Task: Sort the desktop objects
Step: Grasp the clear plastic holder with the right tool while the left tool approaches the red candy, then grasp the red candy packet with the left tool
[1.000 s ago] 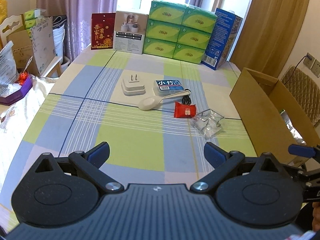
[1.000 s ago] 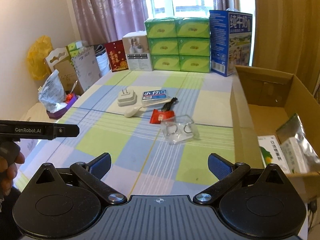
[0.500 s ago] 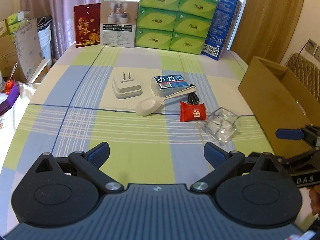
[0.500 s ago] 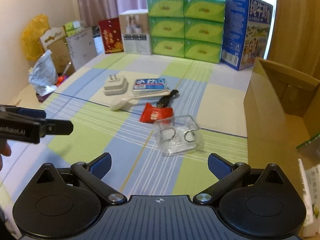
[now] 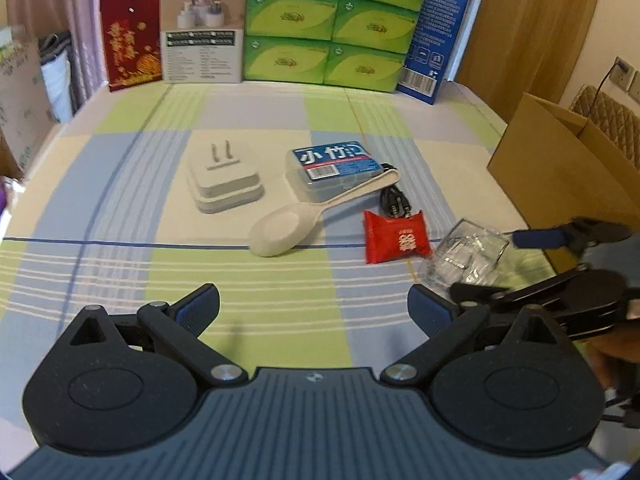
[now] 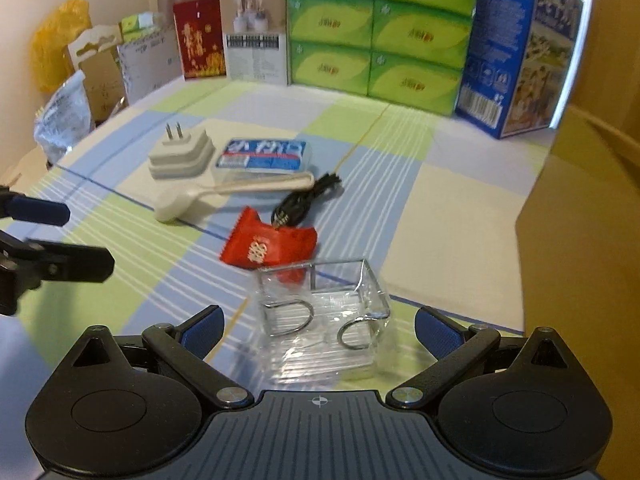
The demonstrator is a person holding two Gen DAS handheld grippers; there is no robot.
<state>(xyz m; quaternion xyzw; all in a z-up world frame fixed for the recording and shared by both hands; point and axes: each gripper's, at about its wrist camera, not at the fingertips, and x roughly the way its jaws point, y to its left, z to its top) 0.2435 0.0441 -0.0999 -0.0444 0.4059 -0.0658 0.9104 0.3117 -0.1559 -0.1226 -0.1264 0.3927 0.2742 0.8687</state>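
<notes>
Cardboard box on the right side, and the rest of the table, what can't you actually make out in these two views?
- Cardboard box: its inside is hidden by its own near wall in both views; the frame edge crops it.
- Black cable: partly under the red packet; full length unclear.
- Clear plastic case: blurred by motion; two metal rings show, other contents unclear.
- Blue-labelled box: small print unreadable.

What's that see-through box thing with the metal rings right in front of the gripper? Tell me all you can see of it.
The clear box looks like thin, glossy, transparent plastic, open at the top, with two metal rings inside. It sits on the checked tablecloth, slightly skewed, between the open fingers of the right gripper, which do not touch it. The red packet lies just behind; whether they touch is unclear.
</notes>
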